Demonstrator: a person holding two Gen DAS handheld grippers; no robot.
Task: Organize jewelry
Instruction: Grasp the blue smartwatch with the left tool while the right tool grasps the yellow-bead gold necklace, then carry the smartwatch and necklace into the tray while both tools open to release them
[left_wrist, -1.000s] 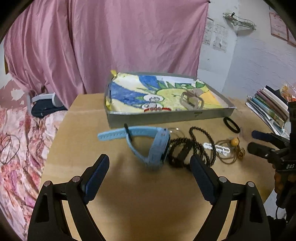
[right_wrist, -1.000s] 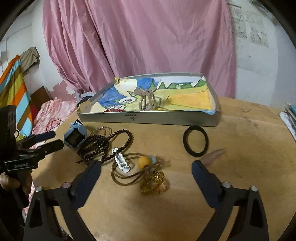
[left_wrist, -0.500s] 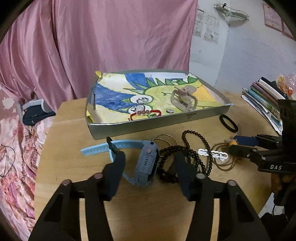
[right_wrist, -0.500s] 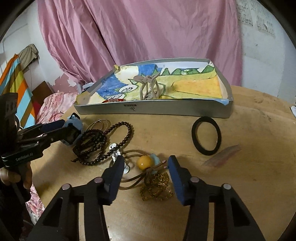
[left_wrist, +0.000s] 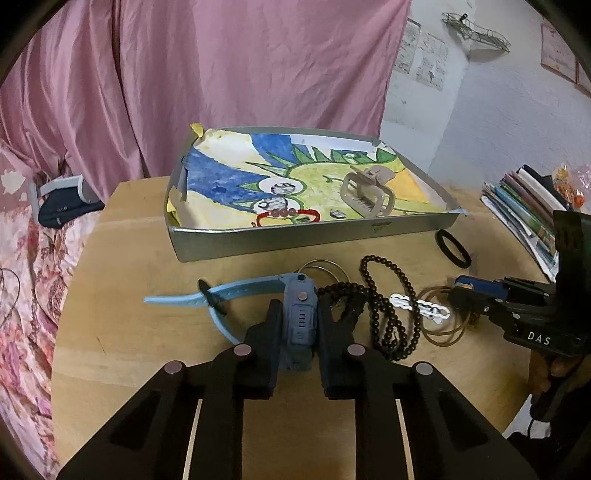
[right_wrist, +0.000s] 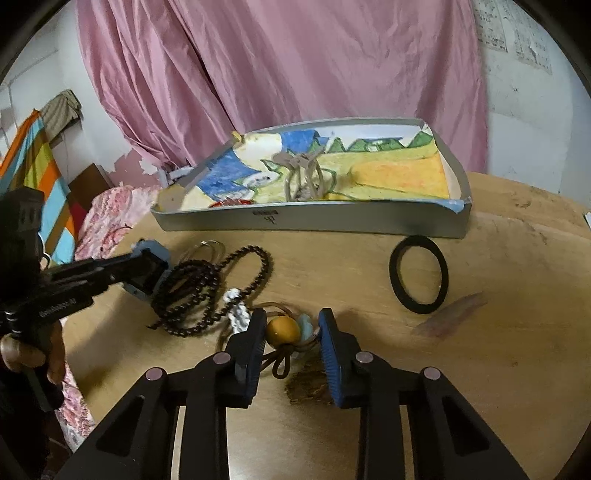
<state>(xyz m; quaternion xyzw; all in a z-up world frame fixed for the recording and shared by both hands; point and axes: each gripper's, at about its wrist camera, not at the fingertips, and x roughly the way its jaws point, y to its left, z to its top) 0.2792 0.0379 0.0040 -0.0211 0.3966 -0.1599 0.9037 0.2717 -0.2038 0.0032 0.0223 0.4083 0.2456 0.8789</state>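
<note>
My left gripper (left_wrist: 299, 314) is shut on the body of a blue watch (left_wrist: 300, 295), whose strap trails left across the wooden table (left_wrist: 147, 332). From the right wrist view the same gripper (right_wrist: 147, 273) holds the watch (right_wrist: 149, 245) beside a black bead strand (right_wrist: 207, 291). My right gripper (right_wrist: 291, 325) is shut on a cord necklace at its yellow bead (right_wrist: 283, 330), a pad on each side. A gold chain (right_wrist: 306, 387) lies under that gripper. The metal tray (left_wrist: 314, 236) behind holds a beige hair claw (left_wrist: 365, 192) and a red bracelet (left_wrist: 284, 214).
A black ring (right_wrist: 419, 275) lies right of the pile, near the tray's front wall (right_wrist: 332, 221). A white clip (left_wrist: 421, 305) and thin bangles (left_wrist: 325, 267) lie among the beads. Books (left_wrist: 524, 206) are stacked at the table's right edge, and a bed (left_wrist: 22, 277) stands to the left.
Both grippers came down and forward from wide open. The left one closed on the blue watch and the right one closed around the yellow bead.
</note>
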